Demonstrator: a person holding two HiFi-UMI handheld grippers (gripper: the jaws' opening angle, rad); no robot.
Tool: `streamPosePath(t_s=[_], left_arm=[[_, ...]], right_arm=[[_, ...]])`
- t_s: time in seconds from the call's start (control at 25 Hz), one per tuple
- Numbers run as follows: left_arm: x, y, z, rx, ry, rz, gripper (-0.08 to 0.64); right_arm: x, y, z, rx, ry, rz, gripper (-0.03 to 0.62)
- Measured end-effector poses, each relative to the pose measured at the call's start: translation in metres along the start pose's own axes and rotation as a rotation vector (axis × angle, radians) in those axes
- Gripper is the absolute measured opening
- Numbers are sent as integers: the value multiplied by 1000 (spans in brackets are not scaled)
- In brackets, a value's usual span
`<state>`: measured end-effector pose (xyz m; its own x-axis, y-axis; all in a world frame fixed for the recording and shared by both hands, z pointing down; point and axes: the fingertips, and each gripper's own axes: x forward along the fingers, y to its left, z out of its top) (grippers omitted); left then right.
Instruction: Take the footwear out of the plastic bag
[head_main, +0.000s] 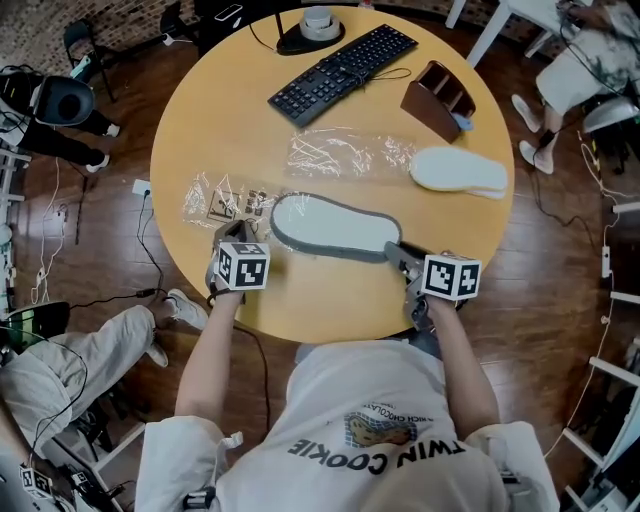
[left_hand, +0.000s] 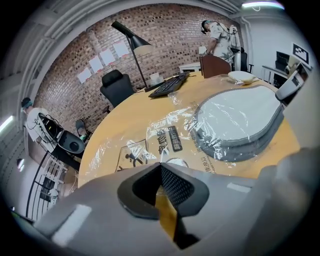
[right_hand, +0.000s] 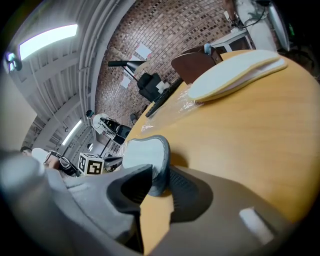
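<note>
The grey slipper (head_main: 335, 228) lies sole-up near the front edge of the round tabletop (head_main: 200, 130), most of its length inside a clear plastic bag (head_main: 225, 200). The bag's printed, flattened end trails off to the left. The slipper's heel end looks bare of film, which suggests the bag's mouth faces that way. The right gripper (head_main: 405, 265) has its fingers about half open and clamped on the grey rim of the heel, a firm edge that gives a pull something to bite on. The left gripper (head_main: 238, 240) is angled down at the bag's loose end with its fingers together, apparently pinching a fold of film, likely to anchor the bag so the slipper can slide out instead of dragging it along. Farther back lie a white slipper (head_main: 460, 170) and an empty bag (head_main: 340, 152), well apart from the pair being worked.
</note>
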<state>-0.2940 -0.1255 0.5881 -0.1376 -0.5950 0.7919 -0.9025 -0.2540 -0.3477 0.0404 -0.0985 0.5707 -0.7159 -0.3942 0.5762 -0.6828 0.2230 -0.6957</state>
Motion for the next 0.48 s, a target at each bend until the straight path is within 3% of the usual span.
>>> streamPosePath(t_s=[0.36,0.48], left_arm=[[1,0,0,-2,14,7,2],[2,0,2,-2,13,7,2]], right_arm=[[-33,-18,9,54,-46,56,90],[-42,-20,13,95,-70,111,80]])
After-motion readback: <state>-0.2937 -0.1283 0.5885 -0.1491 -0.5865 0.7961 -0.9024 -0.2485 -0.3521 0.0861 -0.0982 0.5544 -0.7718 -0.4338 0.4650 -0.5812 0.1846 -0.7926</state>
